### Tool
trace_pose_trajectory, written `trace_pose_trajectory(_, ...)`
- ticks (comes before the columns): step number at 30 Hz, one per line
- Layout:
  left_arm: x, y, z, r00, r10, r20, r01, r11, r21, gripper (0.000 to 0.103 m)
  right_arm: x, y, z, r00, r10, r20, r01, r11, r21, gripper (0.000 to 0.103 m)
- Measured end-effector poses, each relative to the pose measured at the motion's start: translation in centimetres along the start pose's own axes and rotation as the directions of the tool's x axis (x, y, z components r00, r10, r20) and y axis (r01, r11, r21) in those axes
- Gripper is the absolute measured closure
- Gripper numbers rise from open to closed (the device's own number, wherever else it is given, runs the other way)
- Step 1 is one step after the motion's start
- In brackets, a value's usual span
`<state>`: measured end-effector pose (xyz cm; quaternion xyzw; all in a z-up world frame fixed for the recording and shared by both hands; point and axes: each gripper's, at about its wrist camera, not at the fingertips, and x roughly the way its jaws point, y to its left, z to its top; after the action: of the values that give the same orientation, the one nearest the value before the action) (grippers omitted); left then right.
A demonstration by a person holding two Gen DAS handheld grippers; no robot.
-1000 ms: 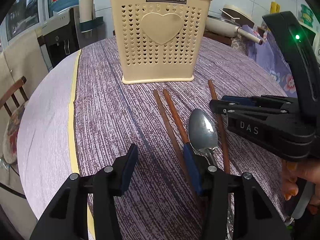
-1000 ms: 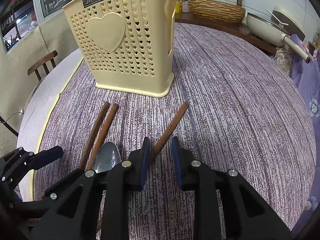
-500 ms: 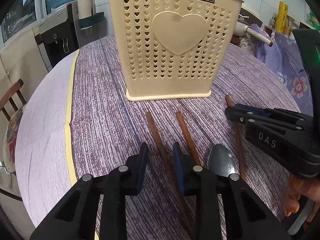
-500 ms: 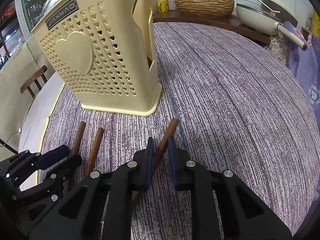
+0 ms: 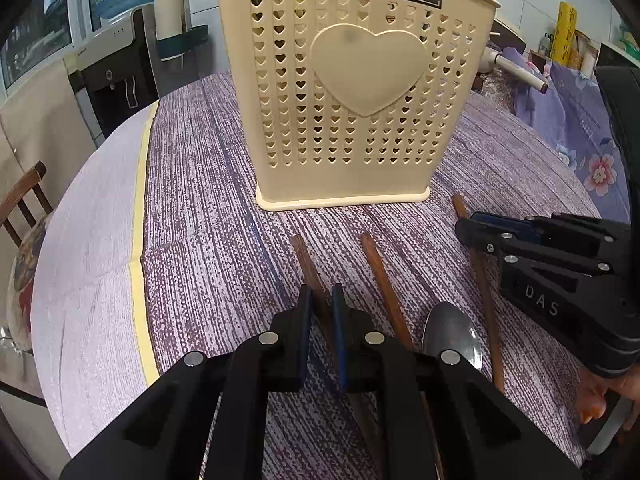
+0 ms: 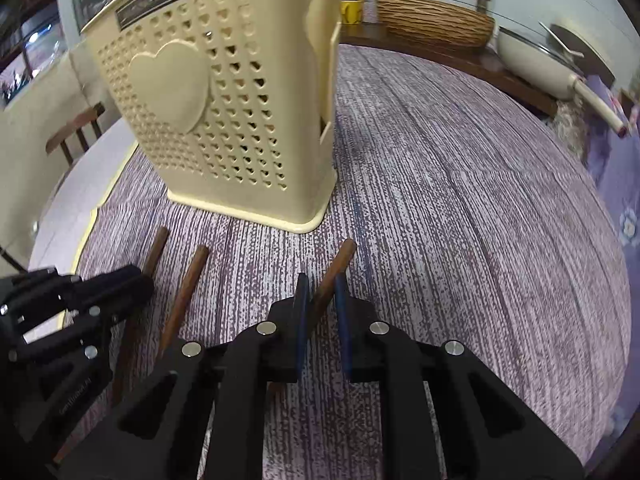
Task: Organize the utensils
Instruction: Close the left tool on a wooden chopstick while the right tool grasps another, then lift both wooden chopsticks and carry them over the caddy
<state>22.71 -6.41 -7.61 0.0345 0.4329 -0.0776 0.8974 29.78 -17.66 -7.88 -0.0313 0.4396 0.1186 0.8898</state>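
left chopstick, lower centre, lies on our surface | our left gripper is closing on it | right chopstick, centre, clamped by our right gripper | spoon lower right | holder upright, top centre

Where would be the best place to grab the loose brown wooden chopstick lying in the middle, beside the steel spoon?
Probably the brown wooden chopstick is best pinched on its bare far stretch, beyond the steel spoon, coming straight down from above with a finger on each long side. It lies flat on the purple tablecloth, so only its narrow sides can be gripped, and closer in the spoon's bowl crowds it.
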Motion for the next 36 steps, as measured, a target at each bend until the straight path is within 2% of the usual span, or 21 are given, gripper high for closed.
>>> trace_pose_trajectory(7, 0.2, -0.3, 0.2, 1.0, 0.009, -0.003, -0.009, 1.0, 0.003, 0.092, -0.1, 0.4, 0.1, 1.0, -0.029, -0.008, 0.029, 1.0, -0.006, 0.089)
trace_pose_trajectory(13, 0.4, -0.5, 0.5, 1.0, 0.011, -0.002, -0.011, 1.0, -0.009, 0.092, -0.1, 0.2, -0.3, 0.999, -0.035, 0.006, 0.034, 0.997, 0.075, 0.089)
trace_pose_trajectory(26, 0.5, -0.8, 0.5, 0.999, 0.032, 0.007, -0.032, 0.999, -0.01, 0.092, -0.4, 0.8, -0.9, 0.998, -0.06, 0.023, 0.059, 0.996, 0.07, 0.089)
trace_pose_trajectory(36, 0.3, 0.0, 0.4, 1.0, -0.012, 0.017, 0.013, 0.999, -0.052, 0.094, -0.9, -1.5, -1.2, 0.996, 0.067, 0.062, -0.078, 0.979, 0.187, 0.09)
